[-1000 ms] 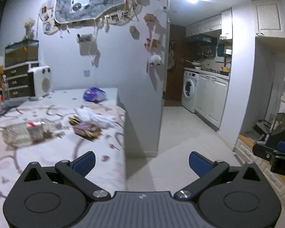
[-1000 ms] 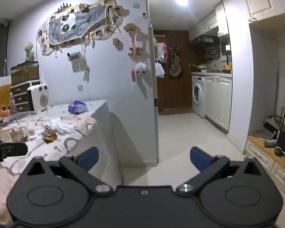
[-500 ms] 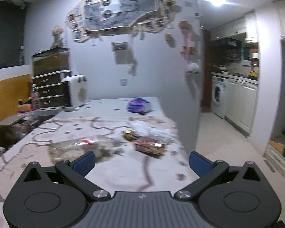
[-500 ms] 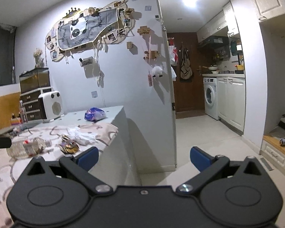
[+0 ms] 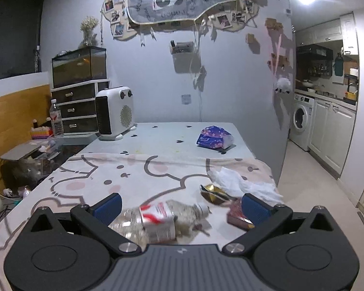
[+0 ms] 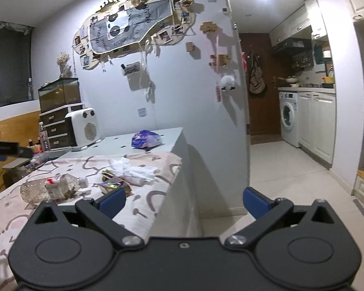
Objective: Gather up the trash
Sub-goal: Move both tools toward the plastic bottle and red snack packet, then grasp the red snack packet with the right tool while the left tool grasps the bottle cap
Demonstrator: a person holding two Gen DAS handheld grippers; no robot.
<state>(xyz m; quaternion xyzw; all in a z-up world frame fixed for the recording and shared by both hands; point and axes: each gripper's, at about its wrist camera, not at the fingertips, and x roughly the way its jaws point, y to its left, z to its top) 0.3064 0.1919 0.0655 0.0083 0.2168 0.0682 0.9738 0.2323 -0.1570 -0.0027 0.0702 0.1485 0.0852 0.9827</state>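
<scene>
A crushed clear plastic bottle [image 5: 157, 220] with a red and white label lies on the patterned cloth, right between the open fingers of my left gripper [image 5: 180, 207]. Beside it are a gold wrapper [image 5: 213, 191], a red wrapper [image 5: 237, 215] and a crumpled white tissue [image 5: 242, 181]. A blue tissue pack [image 5: 213, 138] rests farther back on the table [image 5: 157, 135]. My right gripper [image 6: 183, 200] hangs open over the table's right edge, with the bottle [image 6: 48, 188], the wrappers [image 6: 111, 184] and the tissue [image 6: 133, 168] to its left.
A white fan heater [image 5: 115, 112] stands at the table's back left, with dark drawers [image 5: 77, 111] and a glass tank [image 5: 78, 66] behind it. A wall corner [image 6: 240, 111] stands right of the table. Tiled floor [image 6: 291, 172] leads to a washing machine [image 6: 288, 117].
My left gripper has swung left from the floor toward the table and closed in on the bottle. My right gripper has drifted closer to the table's edge.
</scene>
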